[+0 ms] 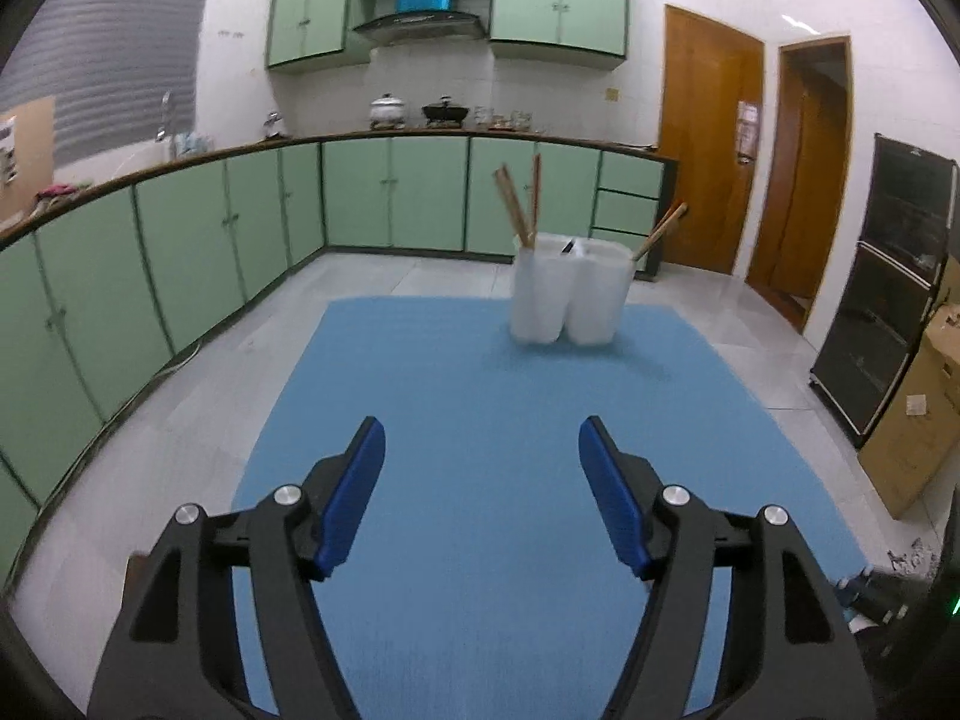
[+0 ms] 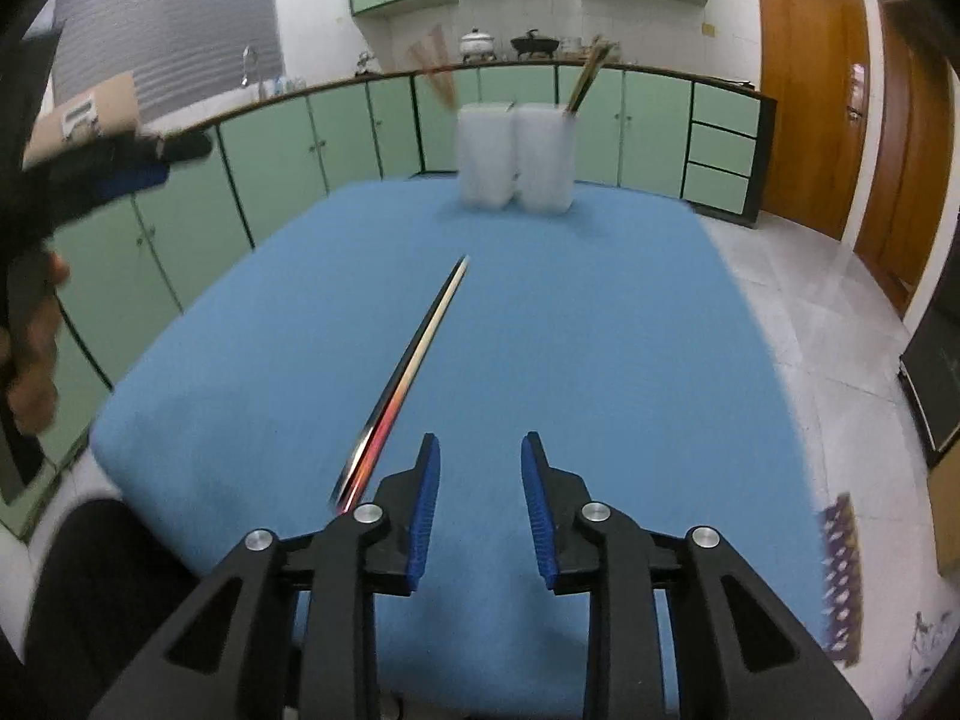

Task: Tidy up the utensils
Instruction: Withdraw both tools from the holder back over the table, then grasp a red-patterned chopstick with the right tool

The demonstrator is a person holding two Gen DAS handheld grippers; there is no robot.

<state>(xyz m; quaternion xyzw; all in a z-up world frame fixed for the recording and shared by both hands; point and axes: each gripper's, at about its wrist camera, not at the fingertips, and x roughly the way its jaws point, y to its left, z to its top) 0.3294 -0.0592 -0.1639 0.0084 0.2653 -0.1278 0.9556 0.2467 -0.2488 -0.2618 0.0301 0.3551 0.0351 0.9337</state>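
A single chopstick (image 2: 414, 369) lies flat on the blue tablecloth (image 2: 600, 330), dark and reddish at the near end, pale at the tip, just left of the right gripper (image 2: 480, 504), whose jaws stand apart and empty. At the far edge stands a white holder (image 2: 516, 156) with wooden chopsticks (image 1: 519, 204) leaning in it. The left gripper (image 1: 480, 492) is spread wide, holding nothing. Green cabinets (image 1: 240, 228) and tiled floor (image 1: 750, 324) surround the table.

Dim, fisheye-warped, motion-blurred right view
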